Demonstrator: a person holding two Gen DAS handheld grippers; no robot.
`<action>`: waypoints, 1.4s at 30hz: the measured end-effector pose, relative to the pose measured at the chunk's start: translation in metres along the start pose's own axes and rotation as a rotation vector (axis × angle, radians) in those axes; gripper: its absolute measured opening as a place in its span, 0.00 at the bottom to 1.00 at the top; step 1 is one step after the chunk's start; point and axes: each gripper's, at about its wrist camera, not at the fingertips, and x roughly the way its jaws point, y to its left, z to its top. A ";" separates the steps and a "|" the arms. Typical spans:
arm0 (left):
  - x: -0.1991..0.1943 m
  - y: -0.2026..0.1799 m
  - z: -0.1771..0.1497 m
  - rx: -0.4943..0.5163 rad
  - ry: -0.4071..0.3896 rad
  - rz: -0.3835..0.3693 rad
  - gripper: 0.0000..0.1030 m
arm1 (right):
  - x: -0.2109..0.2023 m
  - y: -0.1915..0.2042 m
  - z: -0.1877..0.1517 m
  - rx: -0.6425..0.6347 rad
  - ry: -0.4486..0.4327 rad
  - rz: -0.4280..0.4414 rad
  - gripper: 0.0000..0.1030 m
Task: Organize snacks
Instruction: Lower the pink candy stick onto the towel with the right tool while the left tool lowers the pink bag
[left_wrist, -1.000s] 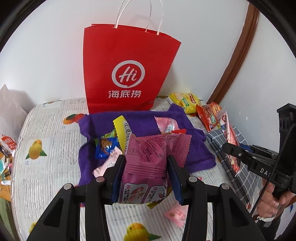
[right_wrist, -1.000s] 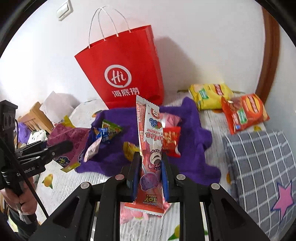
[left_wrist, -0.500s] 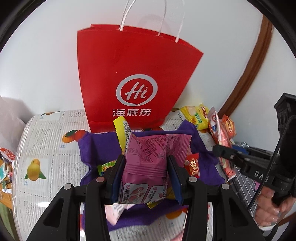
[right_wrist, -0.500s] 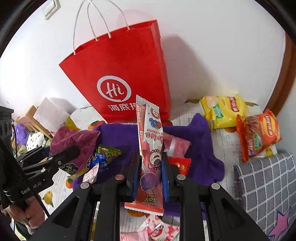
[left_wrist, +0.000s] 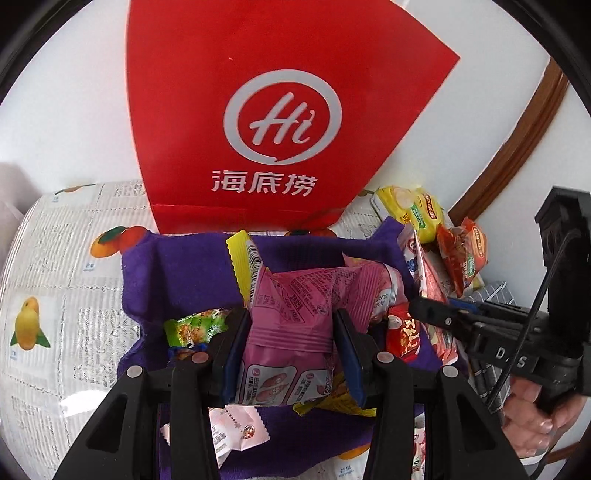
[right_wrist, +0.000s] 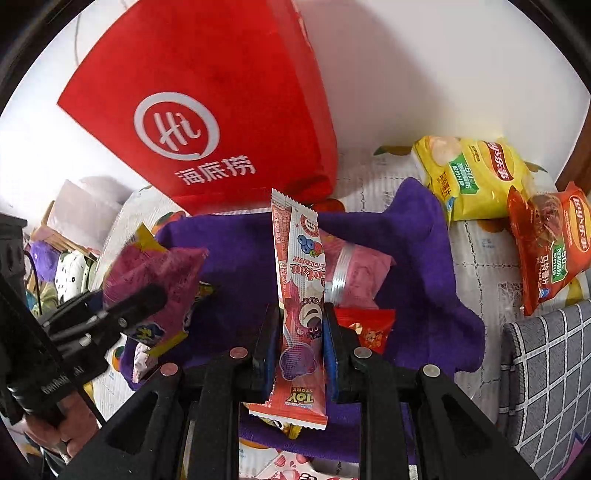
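Note:
My left gripper (left_wrist: 291, 350) is shut on a pink snack packet (left_wrist: 295, 317) together with a yellow packet edge (left_wrist: 243, 266), held above the purple cloth (left_wrist: 177, 273). My right gripper (right_wrist: 301, 343) is shut on a long red Toy Story snack stick (right_wrist: 299, 295), upright above the cloth (right_wrist: 417, 266). A red paper bag (left_wrist: 273, 110) with a white "Hi" logo stands close ahead against the wall; it also shows in the right wrist view (right_wrist: 221, 110). The left gripper shows in the right wrist view (right_wrist: 122, 314), the right gripper in the left wrist view (left_wrist: 443, 317).
Small snacks lie on the cloth: a green packet (left_wrist: 195, 325), a red packet (right_wrist: 365, 328), a pink pouch (right_wrist: 358, 273), a white sachet (left_wrist: 236, 428). A yellow chip bag (right_wrist: 469, 177) and an orange chip bag (right_wrist: 546, 243) lie right. A grey checked cushion (right_wrist: 546, 376) lies at the right edge.
Both grippers have moved forward toward the red bag with their snacks still held; the bag looms much larger and its handles have left the top of view.

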 end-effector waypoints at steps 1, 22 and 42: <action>0.002 -0.001 -0.001 0.006 0.000 0.000 0.42 | 0.001 0.000 0.000 0.000 0.004 0.008 0.22; 0.007 0.002 -0.002 -0.015 0.022 -0.032 0.44 | 0.030 0.003 -0.003 -0.015 0.047 0.001 0.25; 0.006 -0.012 -0.003 0.018 0.006 -0.031 0.51 | -0.020 0.002 0.000 -0.045 -0.059 -0.002 0.37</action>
